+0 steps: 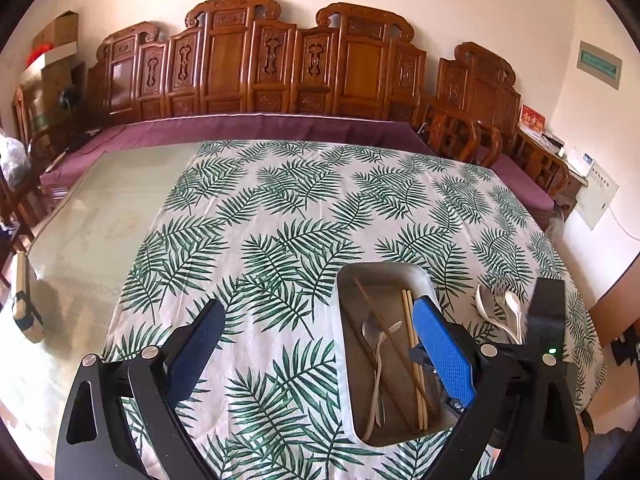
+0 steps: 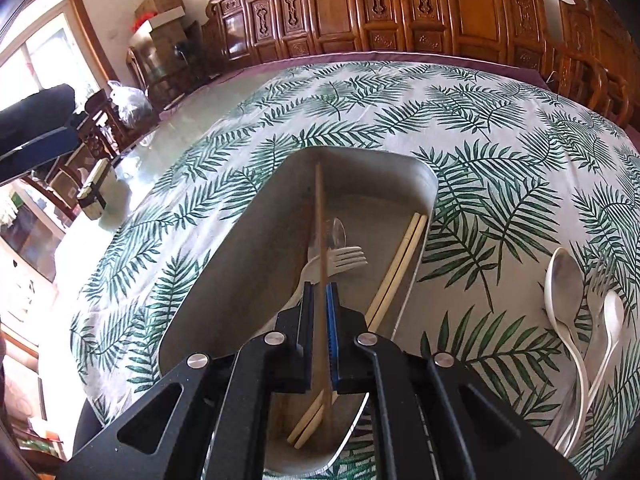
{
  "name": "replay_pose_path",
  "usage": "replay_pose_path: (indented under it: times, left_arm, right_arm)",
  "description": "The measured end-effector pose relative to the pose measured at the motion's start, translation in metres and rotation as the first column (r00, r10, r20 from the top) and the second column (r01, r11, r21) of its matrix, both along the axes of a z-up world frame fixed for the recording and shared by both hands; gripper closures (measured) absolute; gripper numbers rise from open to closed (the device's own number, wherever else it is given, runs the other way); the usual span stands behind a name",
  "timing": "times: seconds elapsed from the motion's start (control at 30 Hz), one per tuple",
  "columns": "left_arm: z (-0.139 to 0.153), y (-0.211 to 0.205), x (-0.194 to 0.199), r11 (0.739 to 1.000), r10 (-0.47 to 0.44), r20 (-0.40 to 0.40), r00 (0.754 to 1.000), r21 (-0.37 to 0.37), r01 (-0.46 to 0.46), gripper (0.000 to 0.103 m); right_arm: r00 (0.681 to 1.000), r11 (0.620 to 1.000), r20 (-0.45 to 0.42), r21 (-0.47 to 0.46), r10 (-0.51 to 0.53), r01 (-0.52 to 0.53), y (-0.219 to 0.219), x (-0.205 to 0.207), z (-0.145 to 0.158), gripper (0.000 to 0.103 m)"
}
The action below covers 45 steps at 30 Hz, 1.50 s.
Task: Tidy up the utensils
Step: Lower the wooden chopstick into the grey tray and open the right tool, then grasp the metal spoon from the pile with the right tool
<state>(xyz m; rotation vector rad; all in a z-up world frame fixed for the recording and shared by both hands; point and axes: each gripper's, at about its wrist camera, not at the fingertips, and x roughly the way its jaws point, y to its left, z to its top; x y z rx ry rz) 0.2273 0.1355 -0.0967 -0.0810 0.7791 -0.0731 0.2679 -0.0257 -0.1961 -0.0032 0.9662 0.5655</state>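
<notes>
Right tongs point(image 2: 320, 300): closed on a single brown chopstick point(image 2: 319, 216), pinched toward its near end, the long free end reaching over the metal tray point(image 2: 420, 176). Item judged light, stiff and slender, smooth enough to swivel or slip between the pads; a hold nearer mid-length would likely steady it, and little force should be needed. Left tongs point(image 1: 316, 344): spread wide, holding nothing, hovering near the tray's left side, one blue pad over its right edge. Tray contents: pale chopstick pair point(image 2: 396, 264) along the right wall, a pale fork point(image 2: 344, 260), a metal spoon point(image 2: 338, 232) partly hidden behind the held stick. Outside the tray, to its right on the cloth: two spoons point(image 2: 560, 280) and what looks like a fork, overlapping; thin metal or plastic, judged slippery and low-lying, best taken by the handles. Counter point(image 1: 100, 216): glass-topped, partly covered by a palm-leaf tablecloth point(image 1: 280, 200), soft and liable to wrinkle. Room: carved wooden bench backs point(image 1: 240, 64) with purple cushions along a cream wall, cardboard boxes point(image 1: 56, 36) at far left.
</notes>
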Motion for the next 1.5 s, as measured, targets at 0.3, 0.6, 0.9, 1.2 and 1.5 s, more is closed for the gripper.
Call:
replay_pose_path:
  times: [0.3, 0.6, 0.9, 1.2, 1.5]
  left_arm:
    - [-0.004, -0.029, -0.006, 0.998, -0.043, 0.005, 0.999, 0.044, 0.043, 0.012]
    - [-0.019, -0.081, -0.020, 0.988, -0.119, -0.013, 0.993, 0.096, 0.120, 0.012]
    - [-0.034, -0.123, -0.019, 0.988, -0.140, -0.044, 0.989, 0.053, 0.142, 0.012]
    - [-0.053, -0.157, -0.015, 0.988, -0.148, -0.074, 0.986, 0.033, 0.151, 0.012]
    - [-0.070, -0.181, -0.011, 0.985, -0.163, -0.109, 0.981, 0.042, 0.168, 0.012]
  right_arm:
    - [0.994, 1.000, 0.108, 0.019, 0.008, -0.010, -0.063, -0.030, 0.035, 0.095]
    - [0.980, 0.998, 0.191, -0.008, -0.062, 0.065, -0.154, -0.035, 0.048, 0.080]
    - [0.984, 0.995, 0.150, -0.018, -0.096, 0.100, -0.207, -0.011, 0.016, 0.080]
    - [0.997, 0.999, 0.066, -0.019, -0.029, 0.031, -0.202, -0.002, -0.020, 0.080]
    - [0.998, 1.000, 0.061, -0.029, 0.014, -0.012, -0.200, 0.001, -0.027, 0.080]
